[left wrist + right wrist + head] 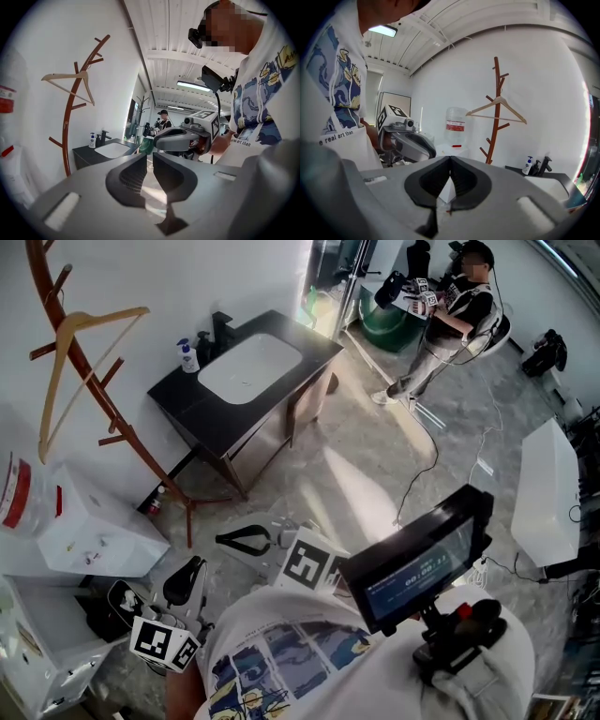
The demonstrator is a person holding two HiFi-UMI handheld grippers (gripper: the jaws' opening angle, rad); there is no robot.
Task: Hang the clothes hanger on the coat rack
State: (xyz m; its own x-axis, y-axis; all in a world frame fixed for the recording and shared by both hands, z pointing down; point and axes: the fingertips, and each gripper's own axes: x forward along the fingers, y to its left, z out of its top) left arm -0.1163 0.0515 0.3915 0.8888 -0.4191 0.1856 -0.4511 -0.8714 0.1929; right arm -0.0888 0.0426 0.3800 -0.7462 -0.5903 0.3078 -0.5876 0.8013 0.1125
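Observation:
A pale wooden clothes hanger (103,317) hangs by its hook on an upper peg of the curved brown coat rack (131,442) at the far left. Both gripper views show the hanger (61,76) (513,110) up on the rack (68,126) (493,136), well away from both grippers. My left gripper (183,579) is low at the bottom left, its jaws (150,159) a narrow gap apart with nothing between them. My right gripper (246,540) is beside it, jaws (450,159) shut and empty. Each gripper sees the other (180,138) (410,143).
A dark vanity with a white sink (248,367), a soap bottle (187,357) and a tap stands right of the rack. A white water dispenser (84,521) with a bottle (454,129) is at the left. Another person (450,306) sits at the back. A white cabinet (548,493) is right.

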